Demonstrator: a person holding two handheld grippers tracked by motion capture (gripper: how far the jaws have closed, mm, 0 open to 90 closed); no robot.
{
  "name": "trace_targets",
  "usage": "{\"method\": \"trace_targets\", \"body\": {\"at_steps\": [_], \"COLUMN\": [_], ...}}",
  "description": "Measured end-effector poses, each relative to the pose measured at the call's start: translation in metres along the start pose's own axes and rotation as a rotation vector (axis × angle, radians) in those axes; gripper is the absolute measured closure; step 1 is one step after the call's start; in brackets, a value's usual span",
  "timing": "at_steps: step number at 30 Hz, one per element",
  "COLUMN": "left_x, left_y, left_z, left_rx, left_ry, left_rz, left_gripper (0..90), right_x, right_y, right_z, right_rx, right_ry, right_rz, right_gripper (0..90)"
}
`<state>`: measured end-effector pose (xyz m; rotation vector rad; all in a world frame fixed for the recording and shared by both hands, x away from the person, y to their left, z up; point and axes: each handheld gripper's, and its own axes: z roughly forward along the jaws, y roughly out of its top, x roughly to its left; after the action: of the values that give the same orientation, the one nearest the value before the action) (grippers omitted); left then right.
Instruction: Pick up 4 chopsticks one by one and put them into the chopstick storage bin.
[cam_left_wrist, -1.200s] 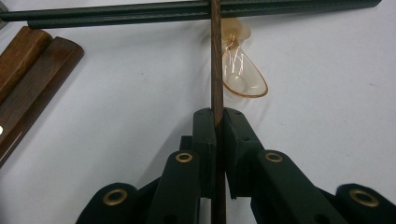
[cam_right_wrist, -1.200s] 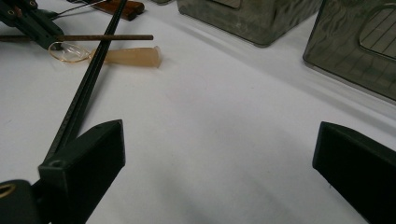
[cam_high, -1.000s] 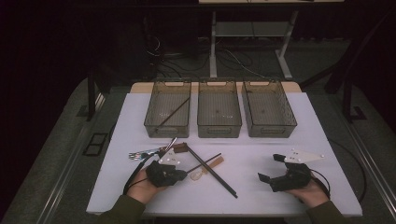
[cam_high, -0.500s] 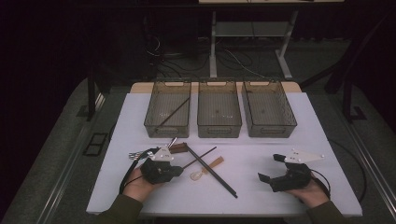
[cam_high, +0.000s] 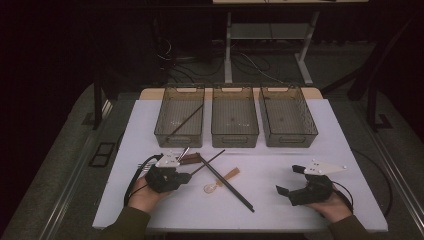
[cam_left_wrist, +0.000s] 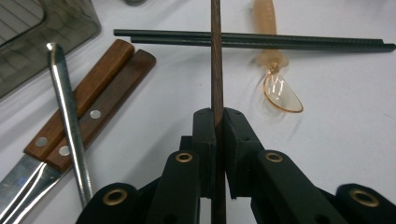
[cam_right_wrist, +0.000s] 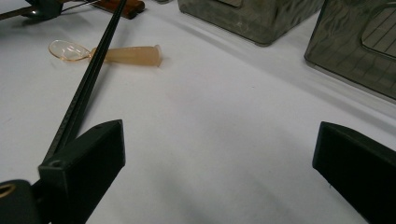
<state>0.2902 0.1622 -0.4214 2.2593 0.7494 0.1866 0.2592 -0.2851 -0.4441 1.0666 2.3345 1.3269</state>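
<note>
Clamping a thin brown chopstick (cam_left_wrist: 216, 56) between their pads, our left tongs (cam_left_wrist: 217, 122) sit clenched near the front left of the white counter (cam_high: 280, 210). We see the stick pass straight up the middle between the two jaws and run on ahead of their tips, crossing over a pair of black chopsticks (cam_left_wrist: 261, 40) that lie side by side across the surface. Just beyond those lies a clear orange plastic spoon (cam_left_wrist: 275, 70), a little right of the brown stick. To the left of the tongs lie two wooden-handled utensils (cam_left_wrist: 88, 102) and a slim metal handle (cam_left_wrist: 67, 112), apart from the gripped stick. In the high view the brown stick slants up and right from the left tongs (cam_high: 186, 176) toward the trays. Our right tongs (cam_high: 290, 181) rest at the front right of the counter with jaws spread wide and nothing between them, well apart from the brown stick. Three grey trays (cam_high: 235, 137) stand in a row at the far edge.
</note>
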Motion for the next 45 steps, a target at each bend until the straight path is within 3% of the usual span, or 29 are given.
{"method": "trace_targets", "body": {"at_steps": [20,45], "left_x": [0.019,0.046], "left_y": [0.009,0.036], "left_z": [-0.013,-0.022], "left_rx": [-0.091,-0.19], "left_ry": [0.022,0.05], "left_rz": [-0.072,-0.105], "left_gripper": [84.0,84.0], "right_x": [-0.001,-0.001], "right_y": [0.0,-0.001], "right_z": [0.001,0.003], "right_rx": [0.002,0.009], "right_ry": [-0.001,-0.005], "right_rz": [0.0,0.004], "right_gripper": [2.1,2.1]}}
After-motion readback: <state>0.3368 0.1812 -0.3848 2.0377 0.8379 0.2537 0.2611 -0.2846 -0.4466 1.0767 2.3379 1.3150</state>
